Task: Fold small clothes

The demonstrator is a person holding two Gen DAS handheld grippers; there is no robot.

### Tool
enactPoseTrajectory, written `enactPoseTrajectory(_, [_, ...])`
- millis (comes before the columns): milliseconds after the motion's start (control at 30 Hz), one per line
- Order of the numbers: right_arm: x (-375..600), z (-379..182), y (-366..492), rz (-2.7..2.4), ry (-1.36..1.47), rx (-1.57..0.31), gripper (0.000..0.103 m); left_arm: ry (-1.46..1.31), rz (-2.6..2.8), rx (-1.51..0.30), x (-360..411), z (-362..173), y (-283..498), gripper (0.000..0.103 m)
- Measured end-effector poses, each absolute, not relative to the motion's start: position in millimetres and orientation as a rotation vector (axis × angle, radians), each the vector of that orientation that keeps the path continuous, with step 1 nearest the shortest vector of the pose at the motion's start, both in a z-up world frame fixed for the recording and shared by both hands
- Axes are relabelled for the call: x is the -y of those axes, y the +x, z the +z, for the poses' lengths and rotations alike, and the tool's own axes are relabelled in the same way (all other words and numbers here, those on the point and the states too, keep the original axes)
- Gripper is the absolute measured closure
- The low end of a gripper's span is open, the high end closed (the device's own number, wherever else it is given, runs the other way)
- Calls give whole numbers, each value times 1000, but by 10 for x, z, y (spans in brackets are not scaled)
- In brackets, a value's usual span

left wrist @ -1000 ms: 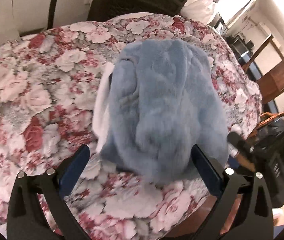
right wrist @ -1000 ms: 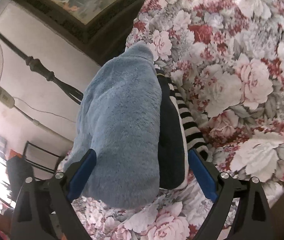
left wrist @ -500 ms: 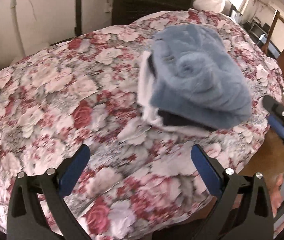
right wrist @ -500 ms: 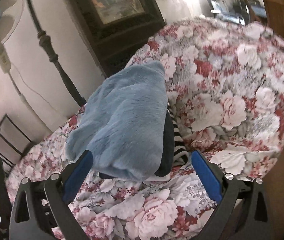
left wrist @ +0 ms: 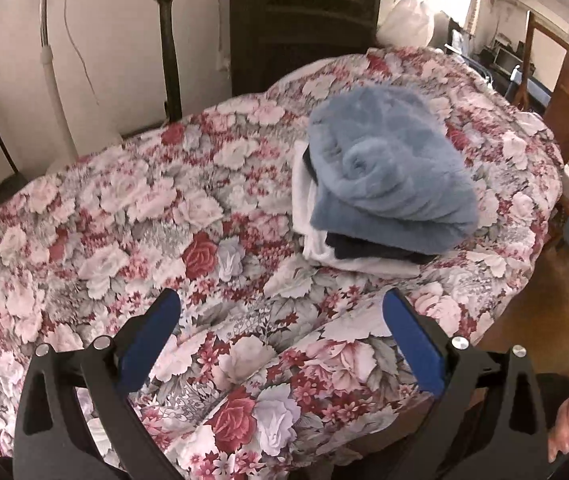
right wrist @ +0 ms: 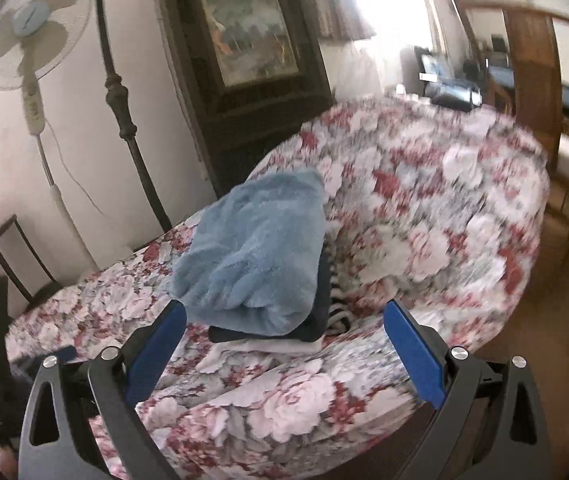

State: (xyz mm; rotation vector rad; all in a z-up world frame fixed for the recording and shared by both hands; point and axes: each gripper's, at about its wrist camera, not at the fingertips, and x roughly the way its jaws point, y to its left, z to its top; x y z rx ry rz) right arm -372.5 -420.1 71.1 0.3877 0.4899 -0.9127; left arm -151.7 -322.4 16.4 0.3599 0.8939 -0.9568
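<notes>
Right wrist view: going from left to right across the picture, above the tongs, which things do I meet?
Standing fan → dark metal bedpost → framed painting → blue fluffy garment on top of the pile → flowered bedspread → wooden frame at the far right.

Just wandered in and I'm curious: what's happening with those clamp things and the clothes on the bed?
A person is folding small clothes with hand-held tongs. A folded fluffy blue garment sits on top of a small pile, with a dark piece and a white piece under it, on the floral bedspread. Both the left tongs and the right tongs are open and empty, short of the pile and touching nothing.
</notes>
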Motion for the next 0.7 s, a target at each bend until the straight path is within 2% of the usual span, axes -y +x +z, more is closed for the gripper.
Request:
enactPoseTrajectory(133, [4191, 752, -3824, -939, 397, -442, 3, 319, -958, -857, 3160, 303, -1546, 4])
enactPoseTrajectory(267, [4348, 630, -3735, -981, 485, -526, 3, 330, -933, -832, 3155, 349, -1573, 4])
enactPoseTrajectory(433, [4229, 603, -3570, -940, 369, -586, 3, 350, -962, -810, 3178, 370, -1677, 4])
enactPoseTrajectory(700, [4167, 618, -3539, -917, 357, -589, 4, 371, -995, -839, 3222, 374, -1742, 4])
